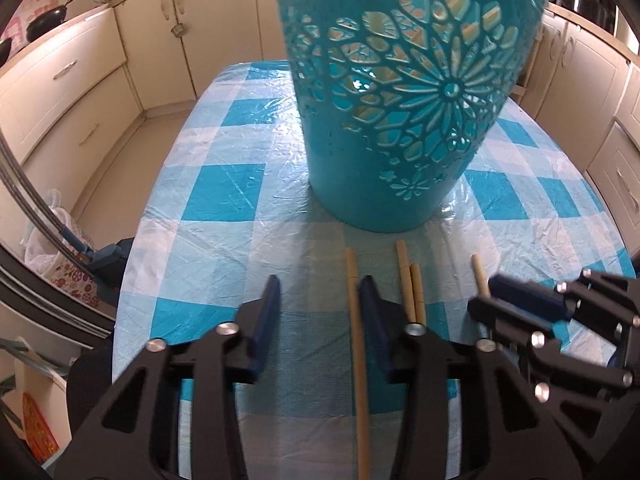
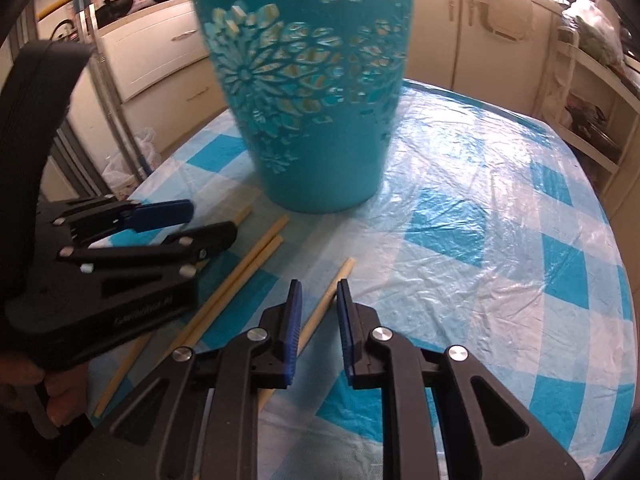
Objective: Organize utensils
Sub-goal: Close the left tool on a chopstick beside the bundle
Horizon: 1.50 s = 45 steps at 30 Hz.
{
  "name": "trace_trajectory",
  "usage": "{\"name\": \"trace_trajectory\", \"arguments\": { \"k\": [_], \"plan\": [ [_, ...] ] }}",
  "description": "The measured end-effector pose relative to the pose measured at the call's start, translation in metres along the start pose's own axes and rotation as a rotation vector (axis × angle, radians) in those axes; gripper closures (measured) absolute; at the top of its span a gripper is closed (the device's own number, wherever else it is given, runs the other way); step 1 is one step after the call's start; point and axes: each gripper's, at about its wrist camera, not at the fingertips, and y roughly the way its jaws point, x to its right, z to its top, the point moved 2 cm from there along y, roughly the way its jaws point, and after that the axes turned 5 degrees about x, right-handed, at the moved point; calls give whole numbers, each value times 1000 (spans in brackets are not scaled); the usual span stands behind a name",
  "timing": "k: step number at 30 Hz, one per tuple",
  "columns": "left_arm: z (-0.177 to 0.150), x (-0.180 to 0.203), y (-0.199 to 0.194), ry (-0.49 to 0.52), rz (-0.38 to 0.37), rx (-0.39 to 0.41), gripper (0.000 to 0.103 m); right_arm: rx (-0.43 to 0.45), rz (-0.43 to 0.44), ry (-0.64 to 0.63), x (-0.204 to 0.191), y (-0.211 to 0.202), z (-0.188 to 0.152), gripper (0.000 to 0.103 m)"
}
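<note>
teal plastic basket [image 1: 400,120] with cut-out flower patterns stands upright on the desk [image 1: 224,184], which wears a blue-and-white checked plastic cloth. four pale wooden chopsticks lie just before the basket. the left gripper [image 1: 320,300] is partly open around the leftmost chopstick [image 1: 356,320], which rests against its right blue pad; its left pad stands clear. the right gripper [image 2: 318,300] is narrowly open around the rightmost chopstick [image 2: 338,280], its pads not visibly pressing. two more chopsticks [image 1: 412,288] lie touching side by side between them.

Both close, downward, sharing basket [image 1: 400,120]
</note>
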Motion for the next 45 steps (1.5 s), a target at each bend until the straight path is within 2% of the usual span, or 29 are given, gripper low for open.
{"name": "trace_trajectory", "arguments": {
  "k": [2, 7, 14, 16, 19, 21, 26, 33, 37, 42, 45],
  "plan": [
    [0, -4, -1, -18, -1, -1, 79, -2, 13, -33, -5, -1, -3, 86],
    [-2, -9, -3, -39, -7, -6, 86, -1, 17, -28, -5, -4, -6, 86],
    [-7, -8, -6, -35, -12, -9, 87, 0, -9, 27, 5, -7, -5, 86],
    [-8, -8, -7, -37, -14, -9, 87, -1, -19, 46, 7, -6, -3, 82],
    [-10, -8, -8, -39, -14, -9, 87, -3, -46, 54, 8, -4, 1, 81],
    [-11, -9, -9, -40, -12, -9, 89, -7, -40, 33, 3, 0, 4, 81],
    [-11, -15, -9, -58, -9, -14, 91, -20, -15, -74, -11, 0, 4, 90],
    [-8, -19, -7, -64, -20, -28, 91, -33, -10, 49, 12, -3, 2, 89],
    [-5, -21, -4, -60, -25, -40, 91, -31, -16, 58, 10, -1, 3, 83],
    [1, -23, 0, -49, -28, -54, 91, -15, -19, 53, 6, 2, 3, 83],
    [4, -23, 2, -36, -57, -64, 91, -13, -15, 2, 0, 3, 2, 91]
  ]
}}
